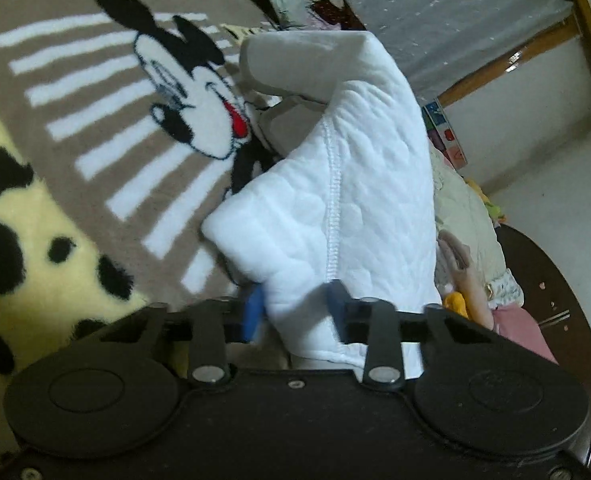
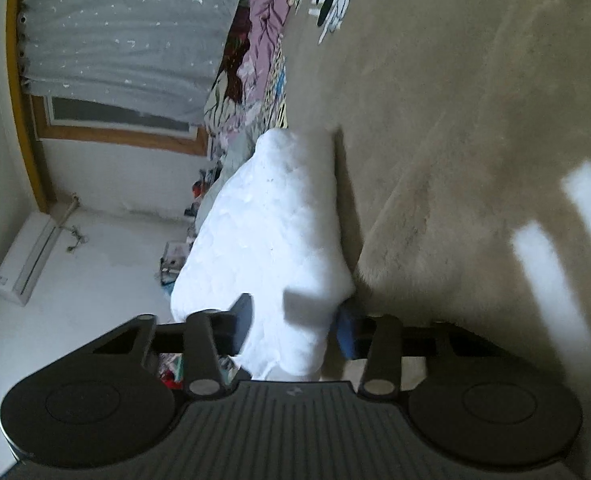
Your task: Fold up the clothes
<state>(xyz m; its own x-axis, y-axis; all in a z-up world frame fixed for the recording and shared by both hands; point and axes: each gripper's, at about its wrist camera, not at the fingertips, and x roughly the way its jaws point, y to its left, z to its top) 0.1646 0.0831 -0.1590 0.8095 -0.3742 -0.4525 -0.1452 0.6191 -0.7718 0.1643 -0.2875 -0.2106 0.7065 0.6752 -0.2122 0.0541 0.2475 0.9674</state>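
Your left tool [image 1: 295,312] and right tool [image 2: 293,328] each clamp the white quilted garment [image 1: 347,184], lifted off the blanket [image 1: 95,120] for folding.

Left gripper [image 1: 295,312] fingertips buried in white garment [image 1: 355,200]; blanket [image 1: 95,128] partly covered. Right gripper [image 2: 295,328] pads half hidden by cloth (blurred, texture lost). Clothes pile [image 2: 255,60] cut off by edge.

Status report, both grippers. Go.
Left gripper shut on white garment. Right gripper shut on it too. Garment raised over blanket. Nothing in the way.
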